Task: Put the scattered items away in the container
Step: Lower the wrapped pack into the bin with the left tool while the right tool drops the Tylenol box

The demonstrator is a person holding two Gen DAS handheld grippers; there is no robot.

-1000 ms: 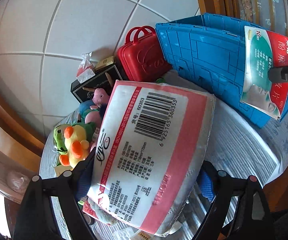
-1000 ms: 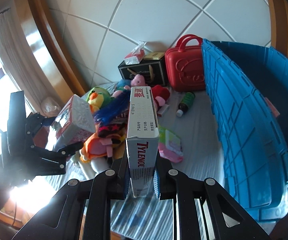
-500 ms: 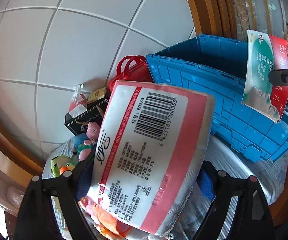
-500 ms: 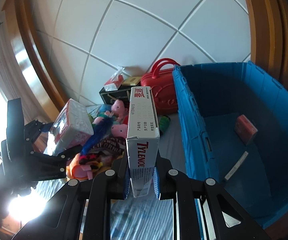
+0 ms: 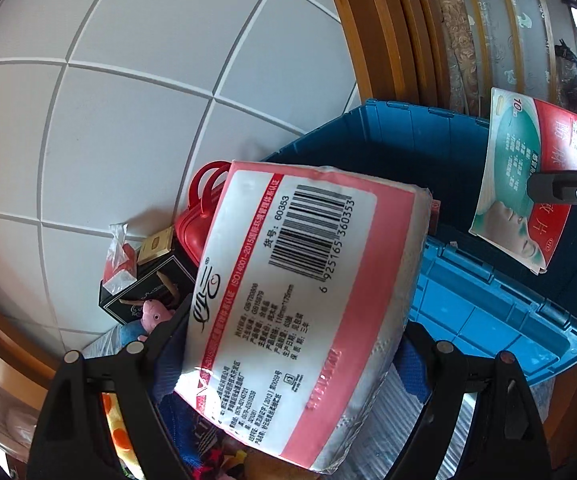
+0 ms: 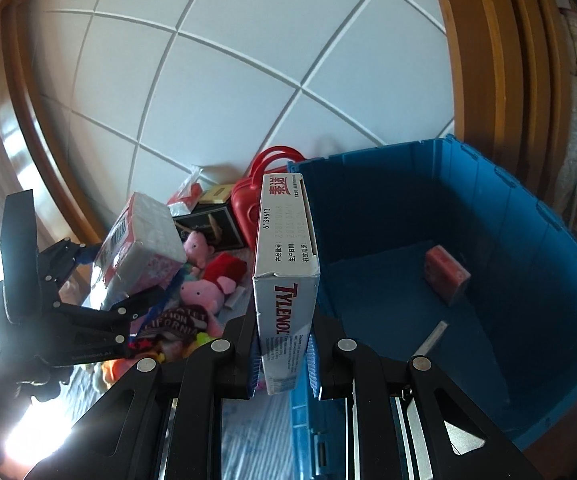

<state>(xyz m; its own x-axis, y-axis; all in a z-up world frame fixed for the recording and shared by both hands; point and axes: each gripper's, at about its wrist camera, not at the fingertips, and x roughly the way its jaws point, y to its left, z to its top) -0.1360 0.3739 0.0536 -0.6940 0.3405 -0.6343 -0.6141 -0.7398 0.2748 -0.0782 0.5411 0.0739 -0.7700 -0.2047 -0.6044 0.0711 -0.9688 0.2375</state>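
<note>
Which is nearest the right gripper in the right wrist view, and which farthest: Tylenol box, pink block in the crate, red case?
1. Tylenol box, clamped in the right gripper.
2. Pink block, on the blue crate floor, right.
3. Red case, by the wall.

Left gripper (image 5: 296, 340) spread wide and clamped, right gripper (image 6: 282, 360) pinched nearly closed, both angled downward.

Crate (image 6: 468, 280) at right, on the surface (image 6: 248, 432), against the wall (image 6: 208, 92). In the crate: a small block (image 6: 446, 274) on the floor near the far wall, a strip (image 6: 432, 338) nearer. Left of the crate: case (image 6: 244, 204), then box (image 6: 212, 220) bearing a packet (image 6: 186, 196); plush toys (image 6: 204, 292) lie before them. Tissue pack (image 5: 300, 312) held left of the crate; medicine box (image 6: 286, 276) at the crate's near-left wall.
</note>
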